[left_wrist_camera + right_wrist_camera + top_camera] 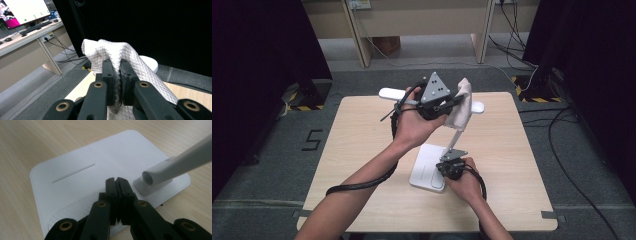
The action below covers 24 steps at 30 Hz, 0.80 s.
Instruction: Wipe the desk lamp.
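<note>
White cloth point(460, 106) in left gripper point(438, 102) overhangs lamp head point(394, 94).

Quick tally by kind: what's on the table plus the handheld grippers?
White desk lamp with flat rectangular base: 1
White quilted cloth: 1
Black two-jaw grippers: 2, left gripper shut on the cloth, right gripper shut over the lamp base
Total: 4

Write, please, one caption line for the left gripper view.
Left gripper clamps a white quilted cloth above the table edge.
</note>
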### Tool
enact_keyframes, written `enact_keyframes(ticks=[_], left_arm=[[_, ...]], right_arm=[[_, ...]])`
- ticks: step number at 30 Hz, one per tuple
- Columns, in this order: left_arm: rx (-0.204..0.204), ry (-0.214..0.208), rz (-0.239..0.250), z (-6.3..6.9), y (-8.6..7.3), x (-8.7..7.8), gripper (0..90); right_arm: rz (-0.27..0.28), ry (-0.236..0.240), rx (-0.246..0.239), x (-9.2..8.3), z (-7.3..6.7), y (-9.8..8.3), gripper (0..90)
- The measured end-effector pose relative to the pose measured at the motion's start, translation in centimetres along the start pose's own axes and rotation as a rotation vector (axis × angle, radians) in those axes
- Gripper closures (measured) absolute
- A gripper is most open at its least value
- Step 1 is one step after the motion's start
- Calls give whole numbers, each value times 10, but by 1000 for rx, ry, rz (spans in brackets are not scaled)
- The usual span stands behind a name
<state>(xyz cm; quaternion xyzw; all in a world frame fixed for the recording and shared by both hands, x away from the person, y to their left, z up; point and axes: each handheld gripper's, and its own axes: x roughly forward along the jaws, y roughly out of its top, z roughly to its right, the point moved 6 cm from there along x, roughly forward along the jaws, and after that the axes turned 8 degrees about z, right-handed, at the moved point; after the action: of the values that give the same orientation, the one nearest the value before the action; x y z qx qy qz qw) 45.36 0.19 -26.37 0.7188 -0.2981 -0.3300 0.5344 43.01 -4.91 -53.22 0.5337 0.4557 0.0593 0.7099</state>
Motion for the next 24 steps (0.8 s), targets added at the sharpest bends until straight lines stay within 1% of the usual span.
enact_keyframes(ticks=[6,10,15,17,24], left_arm=[[3,-10,-3,5,2,4,843],[10,-21,-5,10,4,9,843],[12,-34,-5,17,6,15,843],[14,-40,-7,19,7,17,842],[22,-51,-5,25,8,22,842]], right_arm=[[1,0,-1,0,0,0,880],[0,0,-5,0,0,0,880],[3,-1,2,0,0,0,880],[3,1,-5,0,0,0,880],[7,1,1,0,0,0,880]])
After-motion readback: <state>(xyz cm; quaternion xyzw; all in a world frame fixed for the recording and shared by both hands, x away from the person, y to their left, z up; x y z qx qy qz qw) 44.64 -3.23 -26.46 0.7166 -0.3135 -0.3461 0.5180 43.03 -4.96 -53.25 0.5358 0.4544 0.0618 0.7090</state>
